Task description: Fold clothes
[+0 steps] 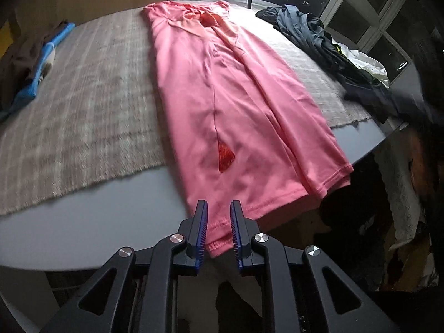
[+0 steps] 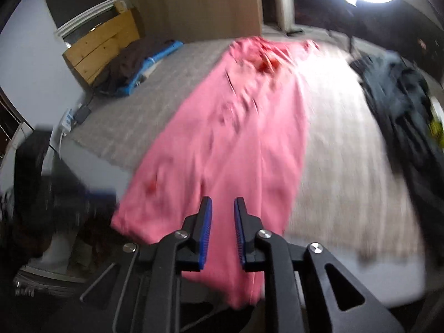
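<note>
Holding pink shirt hem, both grippers

Left gripper (image 1: 218,208) and right gripper (image 2: 222,205) each have jaws narrowly apart with the hem of the pink shirt (image 1: 222,88) between the pads; whether they pinch it, can't tell. Shirt lies lengthwise on a beige blanket (image 1: 83,105), dark clothes pile (image 1: 319,36) to the right.

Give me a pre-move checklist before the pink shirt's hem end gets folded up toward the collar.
1. Pink shirt laid lengthwise on the beige mat: ok.
2. Side panels folded inward: ok, though creased.
3. Left gripper gripping the hem: not ok; pads stand apart, fabric between them looks loose.
4. Right gripper gripping the hem: not ok; same gap, view blurred.
5. Hem overhangs the grey table edge: ok for pinching.
6. Dark clothes pile clear of the shirt: ok.
</note>
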The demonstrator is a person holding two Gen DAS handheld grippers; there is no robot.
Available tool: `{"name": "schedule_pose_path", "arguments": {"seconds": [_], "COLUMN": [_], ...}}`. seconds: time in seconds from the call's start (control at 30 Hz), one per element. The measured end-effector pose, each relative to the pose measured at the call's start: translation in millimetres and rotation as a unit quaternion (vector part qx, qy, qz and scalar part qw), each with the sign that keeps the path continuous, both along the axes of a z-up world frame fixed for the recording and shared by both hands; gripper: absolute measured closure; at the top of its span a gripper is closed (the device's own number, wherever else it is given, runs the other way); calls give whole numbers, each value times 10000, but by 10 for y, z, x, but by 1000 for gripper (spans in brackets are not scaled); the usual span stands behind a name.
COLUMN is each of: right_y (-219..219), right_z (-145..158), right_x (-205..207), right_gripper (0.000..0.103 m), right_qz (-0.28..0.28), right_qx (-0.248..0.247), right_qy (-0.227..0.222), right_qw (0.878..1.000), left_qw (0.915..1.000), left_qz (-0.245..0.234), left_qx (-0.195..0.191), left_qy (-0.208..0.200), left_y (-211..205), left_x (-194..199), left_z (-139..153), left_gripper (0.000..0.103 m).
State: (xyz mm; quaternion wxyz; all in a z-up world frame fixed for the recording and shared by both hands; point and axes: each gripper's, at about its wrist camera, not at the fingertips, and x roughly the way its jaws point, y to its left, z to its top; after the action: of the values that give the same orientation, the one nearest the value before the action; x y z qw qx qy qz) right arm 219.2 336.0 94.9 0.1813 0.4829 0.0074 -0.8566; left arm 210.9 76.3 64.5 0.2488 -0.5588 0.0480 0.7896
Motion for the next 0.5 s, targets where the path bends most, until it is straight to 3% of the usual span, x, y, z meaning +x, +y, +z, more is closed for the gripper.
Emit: {"name": "schedule_pose_path", "arguments": {"seconds": [0.13, 0.3, 0.33, 0.43, 0.5], "right_y": [-188, -236, -246, -283, -332], "right_z": [48, 379, 458, 700, 796], "right_x": [-557, -913, -988, -1394, -1765], "right_gripper": [86, 86, 84, 63, 63], "right_qz": [114, 282, 279, 173, 152], "right_qx": [81, -413, -441, -434, -523], "right_qy": [-110, -230, -213, -81, -53], "right_qw": [9998, 9985, 9984, 9989, 9985], "left_qw": [9986, 9957, 9945, 9917, 9895], "left_qz": [332, 816, 933, 1203, 1379], "left_qx": [288, 282, 281, 272, 238], "left_qy": [-283, -342, -387, -376, -366], "left_y": [-112, -187, -197, -223, -217], "left_x": [44, 61, 51, 75, 106], "left_z": [-90, -168, -187, -206, -209], "left_gripper": [82, 77, 77, 76, 76]}}
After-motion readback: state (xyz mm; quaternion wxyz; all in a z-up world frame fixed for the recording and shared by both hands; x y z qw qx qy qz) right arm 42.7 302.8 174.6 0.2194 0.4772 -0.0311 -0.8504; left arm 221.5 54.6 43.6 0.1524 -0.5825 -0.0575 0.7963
